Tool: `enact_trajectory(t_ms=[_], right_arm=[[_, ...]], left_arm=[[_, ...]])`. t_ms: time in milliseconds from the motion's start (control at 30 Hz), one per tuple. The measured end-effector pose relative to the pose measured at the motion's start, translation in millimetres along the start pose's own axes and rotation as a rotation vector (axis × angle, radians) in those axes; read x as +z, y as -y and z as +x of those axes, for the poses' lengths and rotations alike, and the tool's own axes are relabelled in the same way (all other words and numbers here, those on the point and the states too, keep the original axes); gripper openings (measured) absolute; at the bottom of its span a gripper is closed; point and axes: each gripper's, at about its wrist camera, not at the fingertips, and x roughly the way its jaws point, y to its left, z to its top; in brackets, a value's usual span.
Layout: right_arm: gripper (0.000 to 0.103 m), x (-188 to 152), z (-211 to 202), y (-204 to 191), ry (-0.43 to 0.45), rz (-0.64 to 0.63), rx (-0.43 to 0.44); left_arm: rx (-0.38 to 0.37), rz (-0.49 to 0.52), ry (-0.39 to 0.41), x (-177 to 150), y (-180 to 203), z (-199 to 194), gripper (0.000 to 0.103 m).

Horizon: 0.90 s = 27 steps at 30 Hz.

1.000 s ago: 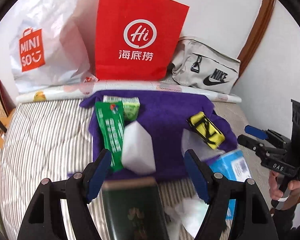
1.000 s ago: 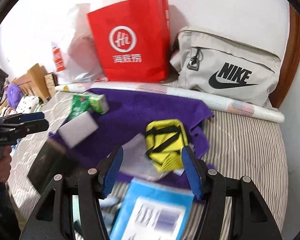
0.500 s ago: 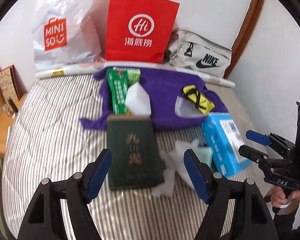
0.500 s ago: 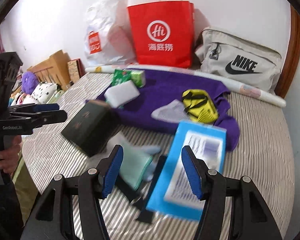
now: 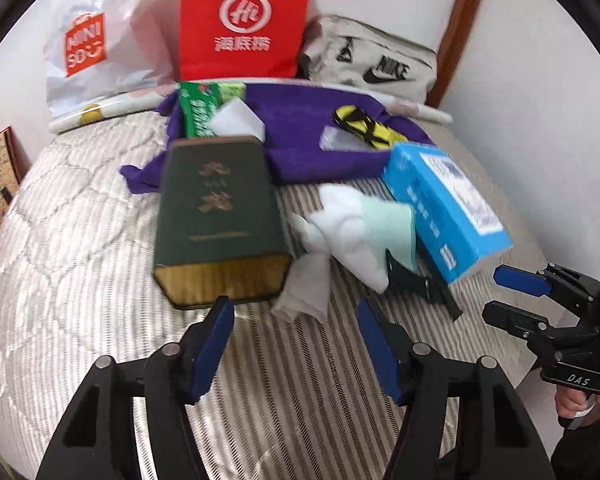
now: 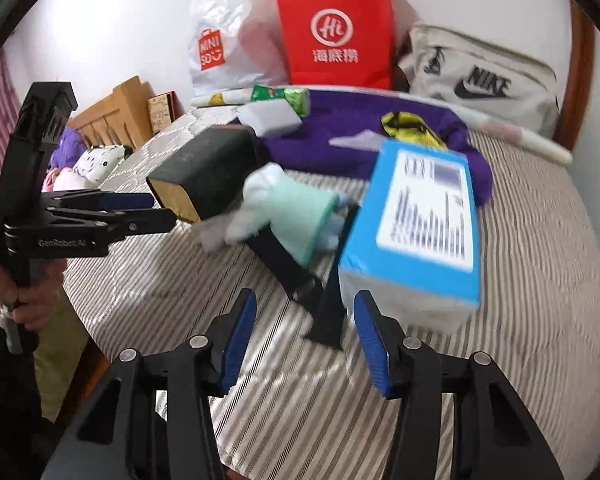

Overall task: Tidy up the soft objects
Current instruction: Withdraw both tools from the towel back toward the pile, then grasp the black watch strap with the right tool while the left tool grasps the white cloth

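Both grippers empty — jaws closing.

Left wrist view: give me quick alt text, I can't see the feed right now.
The left gripper, open and empty, hangs above a striped bed before a dark green box, crumpled white and mint cloths and a blue box. Its jaws have just been closing.

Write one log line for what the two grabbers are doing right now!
left gripper: closing, empty | right gripper: closing, empty | pale cloths: untouched on bed
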Motion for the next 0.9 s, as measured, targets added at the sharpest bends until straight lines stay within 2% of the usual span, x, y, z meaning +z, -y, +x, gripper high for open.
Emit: enact_trajectory(t_ms=[133,333,467,567,633,667,700,733,800,900], right_arm=[[0.044,-14,11,11,-0.021,0.044,-0.029],[0.043,-24,17,20,-0.035,0.073,-0.037],[0.043,-25,20,22,-0.029,0.092,-0.028],[0.043,-24,23,22,-0.031,0.095,-0.024],[0.043,-23,26,21,-0.030,0.096,-0.022],[0.043,-23,27,20,-0.029,0.099,-0.018],[0.043,-22,28,19,-0.027,0.100,-0.016],[0.043,-21,30,18,-0.026,0.100,-0.016],[0.042,-18,34,15,-0.030,0.095,-0.024],[0.028,-17,44,12,-0.054,0.087,-0.042]], left_arm=[[0.014,0.024,-0.011,-5,5,19,0.054],[0.004,0.020,-0.035,-9,8,38,0.050],[0.034,0.030,-0.028,-8,12,42,0.050],[0.086,0.033,-0.028,-7,14,44,0.039],[0.112,0.052,-0.028,-7,16,44,0.025],[0.121,0.055,-0.029,-7,15,44,0.021],[0.112,0.051,-0.030,-7,13,43,0.012],[0.091,0.043,-0.034,-7,11,43,0.008],[0.043,0.015,-0.044,-8,5,41,0.008],[0.028,0.004,-0.044,-11,2,36,0.007]])
